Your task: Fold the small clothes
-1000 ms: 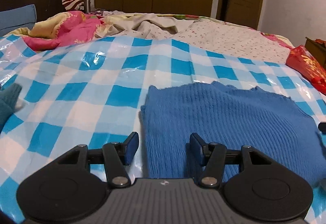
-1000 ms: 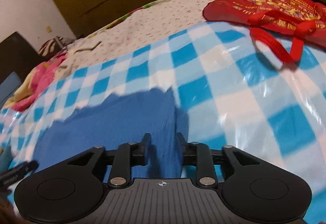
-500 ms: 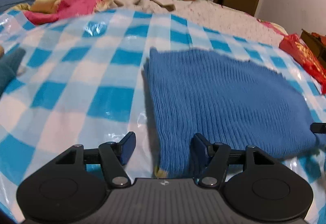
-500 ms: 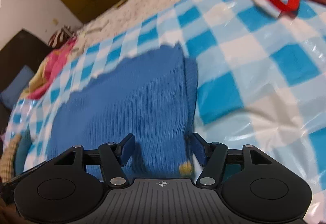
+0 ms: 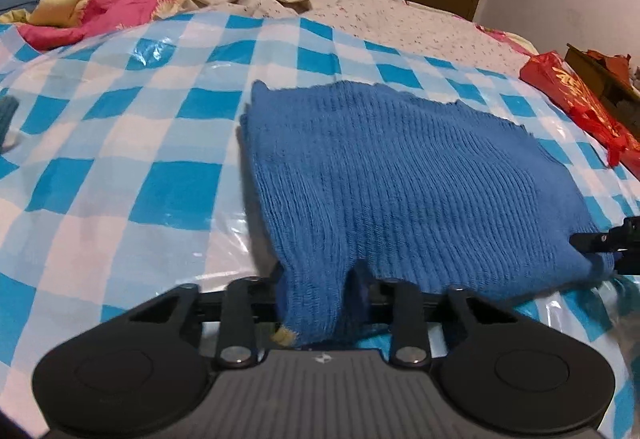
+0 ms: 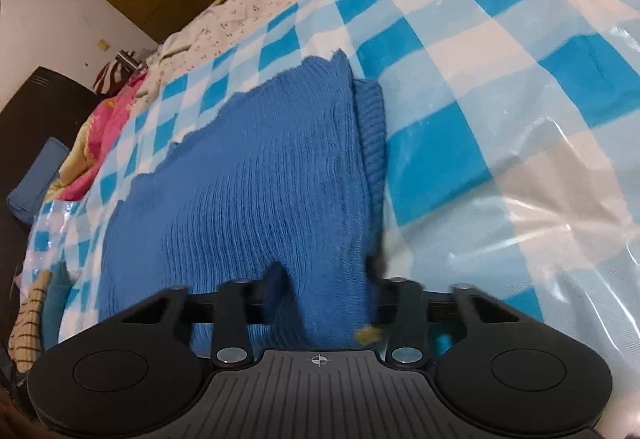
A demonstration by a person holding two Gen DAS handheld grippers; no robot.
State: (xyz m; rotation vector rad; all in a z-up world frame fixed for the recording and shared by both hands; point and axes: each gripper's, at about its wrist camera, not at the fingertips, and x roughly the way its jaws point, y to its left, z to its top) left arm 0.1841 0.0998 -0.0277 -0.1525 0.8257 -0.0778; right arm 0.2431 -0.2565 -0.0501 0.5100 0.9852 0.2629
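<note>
Checked blue-and-white sheet fills the frame; left gripper and right gripper each pinch a near corner of the blue sweater. Stretchy knit may slip out or fold unevenly.

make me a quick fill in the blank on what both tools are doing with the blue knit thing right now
1. Both tools are shut on the near edge of the blue ribbed knit garment, whose colour is ____.
2. The garment lies on a glossy plastic sheet checked in blue and ____.
3. The left tool and the right tool each grip a near ____ of the garment.

Missing words: blue; white; corner
</note>
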